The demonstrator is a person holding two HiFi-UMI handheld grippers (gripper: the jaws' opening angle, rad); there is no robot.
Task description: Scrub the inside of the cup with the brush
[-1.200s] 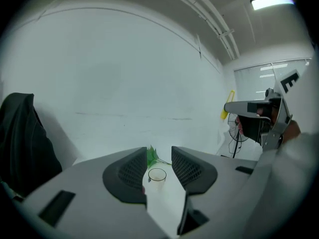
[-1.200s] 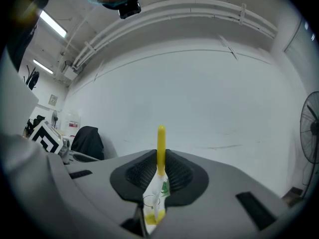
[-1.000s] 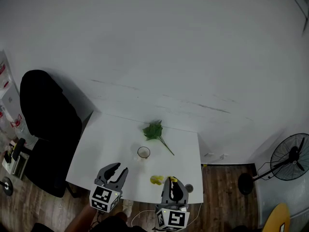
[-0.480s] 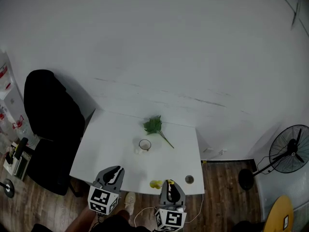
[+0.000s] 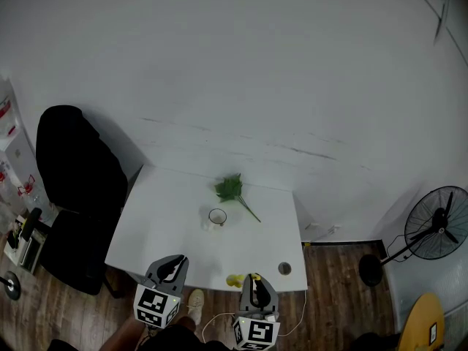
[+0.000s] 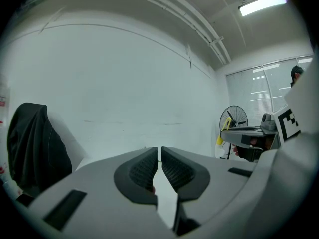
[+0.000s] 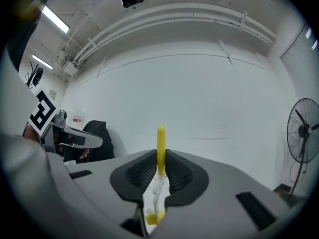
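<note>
Cup: the cup [image 5: 217, 217] stands upright near the middle of the white table [image 5: 161, 218], with a green plant sprig [image 5: 230, 189] just beyond it on the far side. It is well apart from both grippers.
Brush: the brush [image 7: 160, 138] has a yellow handle that rises between the right gripper's pads. Its yellow head hangs below, over the table's near edge.
Right gripper: the right gripper [image 7: 160, 158] is clamped on the brush handle and held at the near edge, not yet over the cup.
Left gripper: the left gripper [image 6: 159, 156] has its jaws closing, almost together, with nothing between them. It holds nothing and hovers at the near left edge.
Stage: my judgement is approach – no scrubbing has begun.
Risk, cup: nothing steadies the cup, so a brush pressed inside could tip or slide it. The left jaws would have to part again to hold it.
Risk, grip: the handle is thin and pinched at one spot, so sideways scrubbing force could swivel it in the pads.
Risk, clutter: the sprig sits close behind the cup, so an overshoot could snag it.
Risk, edge: a small round object [image 5: 284, 268] lies near the right corner, where a wide swing might knock it off.
</note>
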